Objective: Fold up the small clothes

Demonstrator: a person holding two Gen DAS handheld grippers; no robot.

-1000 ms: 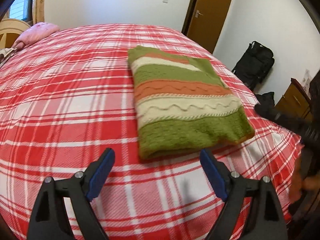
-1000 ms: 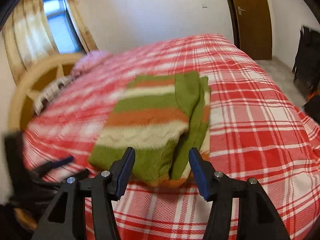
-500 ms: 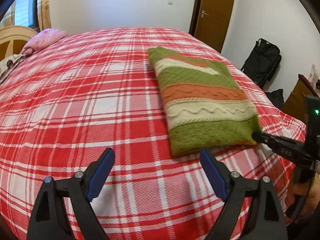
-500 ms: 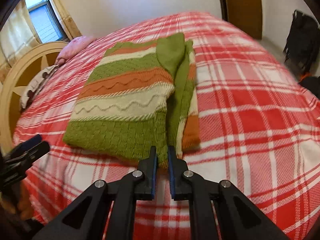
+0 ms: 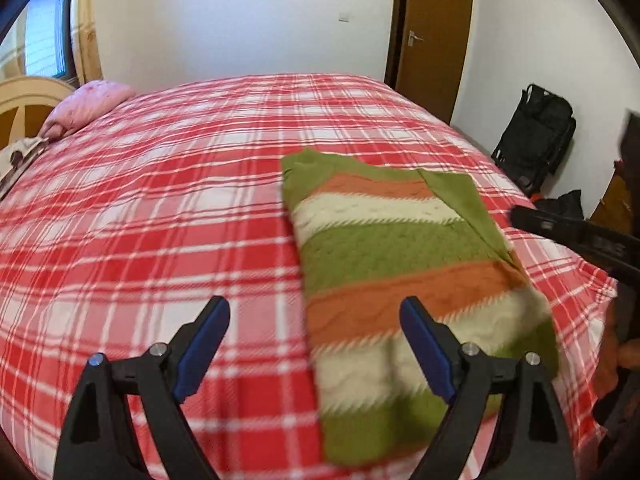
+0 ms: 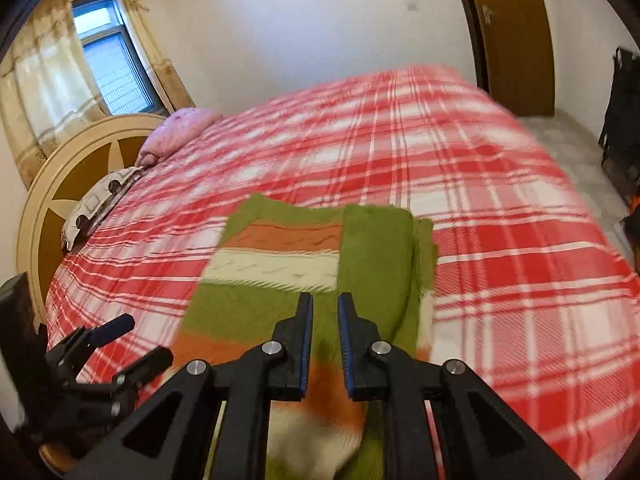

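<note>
A knitted sweater [image 5: 400,280] with green, orange and cream stripes lies on the red plaid bed [image 5: 160,208], sleeves folded in. Its near hem looks raised. My left gripper [image 5: 316,336] is open above the sweater's left edge, holding nothing. My right gripper [image 6: 325,320] is shut on the sweater [image 6: 280,264] near its hem, with knit cloth between and under the fingers. The right gripper's arm shows at the right edge of the left wrist view [image 5: 576,236]. The left gripper shows at lower left in the right wrist view [image 6: 132,344].
A pink pillow [image 5: 86,106] and a patterned pillow [image 6: 100,204] lie by the round wooden headboard [image 6: 52,204]. A brown door [image 5: 432,36] and a black bag [image 5: 536,136] stand beyond the bed's right side. A curtained window [image 6: 108,68] is behind the headboard.
My right gripper closed on the sweater's near hem and has lifted it, moving forward over the garment. My left gripper stayed open and shifted right toward the sweater's left edge.
</note>
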